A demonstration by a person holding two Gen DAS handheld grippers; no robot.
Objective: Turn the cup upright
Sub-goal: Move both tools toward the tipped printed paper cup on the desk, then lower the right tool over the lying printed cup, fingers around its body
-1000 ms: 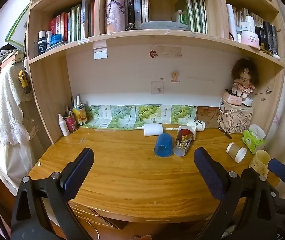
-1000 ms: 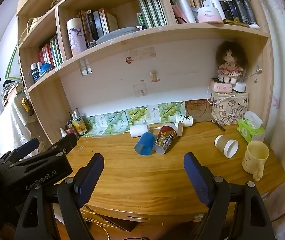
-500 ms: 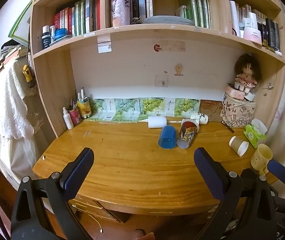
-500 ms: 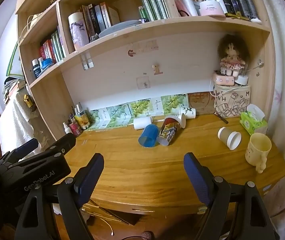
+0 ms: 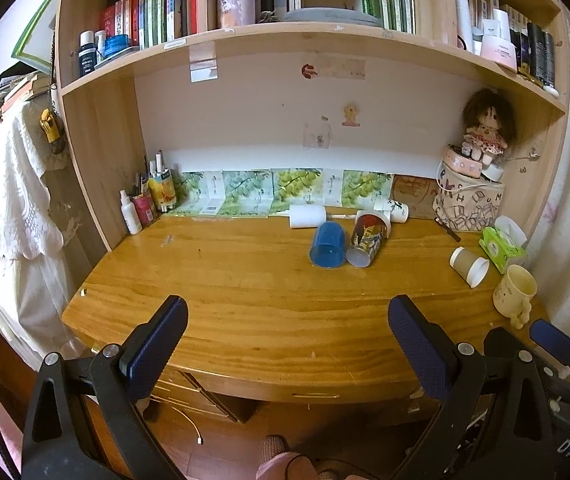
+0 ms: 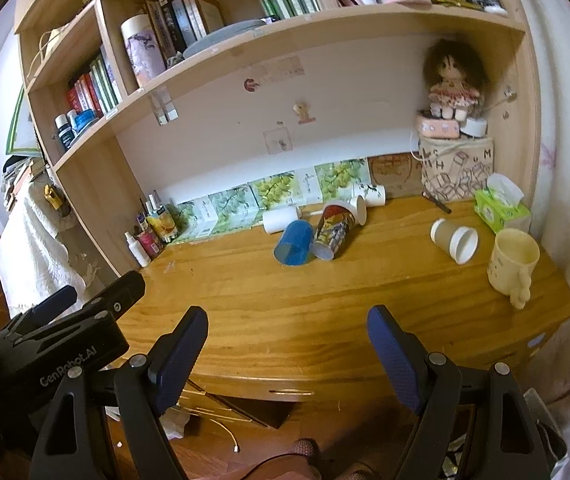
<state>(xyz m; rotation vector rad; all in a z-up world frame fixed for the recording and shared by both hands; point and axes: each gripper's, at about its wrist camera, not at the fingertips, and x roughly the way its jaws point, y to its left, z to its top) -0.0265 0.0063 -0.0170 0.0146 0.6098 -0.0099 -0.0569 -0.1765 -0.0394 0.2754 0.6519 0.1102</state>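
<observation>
A wooden desk (image 5: 245, 280) is built into a shelving unit, with a white back wall and book shelves above; its front edge is curved and runs just ahead of both tools.

Left gripper (image 5: 285, 344): jaws spread wide, empty, held over the front edge near the desk's middle. Right gripper (image 6: 287, 344): jaws likewise spread wide, empty, over the front edge and slightly toward the right side. Neither touches anything.

Ahead of both grippers lies a broad bare band of desktop, free of obstacles up to the cup cluster near the back edge. There, a blue cup (image 5: 328, 245) lies on its side, long axis running roughly front to back, one round end facing the grippers. A printed paper cup (image 5: 368, 240) lies touching it on the right, tilted alike. Behind them lie a white cup (image 5: 307, 216) and a small white patterned cup (image 5: 395, 210) against the back.

Toward the right edge a tan paper cup (image 6: 453, 240) lies on its side, its open white rim facing front-right. A cream mug (image 6: 513, 266) stands upright just beside it at the right front corner, near a green tissue pack (image 6: 503, 210).

Judgement: the task does not specify which cup. The tan cup is nearer the right gripper, with open room on its left; the mug limits clearance on its right. The blue cup is about equally reachable by either hand.
</observation>
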